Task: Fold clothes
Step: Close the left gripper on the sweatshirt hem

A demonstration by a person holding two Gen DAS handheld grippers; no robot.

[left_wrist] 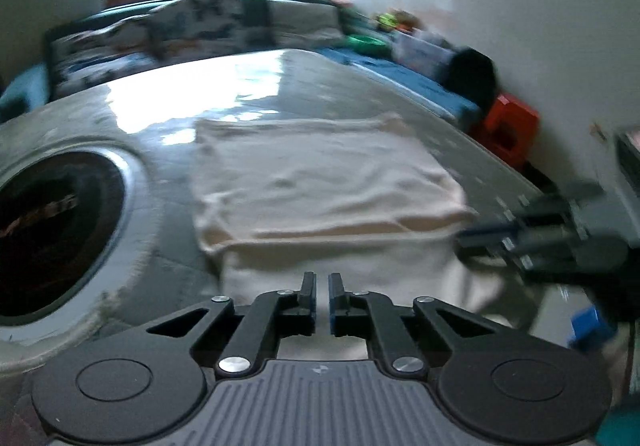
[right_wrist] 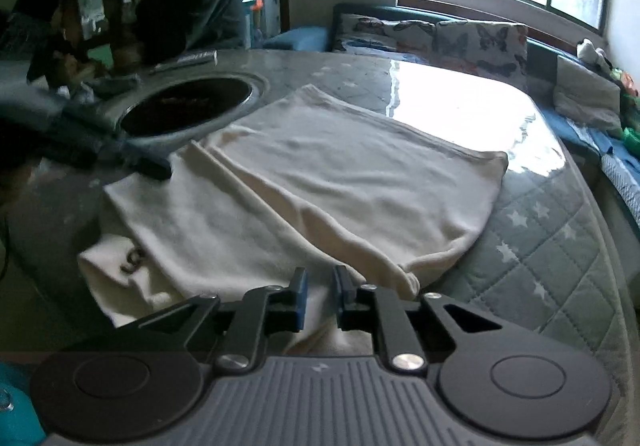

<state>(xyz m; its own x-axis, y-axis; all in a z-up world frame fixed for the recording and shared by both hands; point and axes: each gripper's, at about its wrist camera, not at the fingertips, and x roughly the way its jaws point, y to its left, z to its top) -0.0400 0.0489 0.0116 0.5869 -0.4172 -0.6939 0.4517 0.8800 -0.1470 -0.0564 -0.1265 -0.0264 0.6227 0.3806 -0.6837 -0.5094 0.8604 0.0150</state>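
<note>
Folded garment (right_wrist: 320,182) lies on table (right_wrist: 540,246), probably beside round recess (right_wrist: 188,106).

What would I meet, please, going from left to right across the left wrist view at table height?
Round dark inset → folded cream garment → the other gripper, coming in from the right edge.

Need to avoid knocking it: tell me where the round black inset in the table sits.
The round black inset is sunk into the table, left of the cream garment in the left wrist view; in the right wrist view it lies beyond the garment's far-left corner.
</note>
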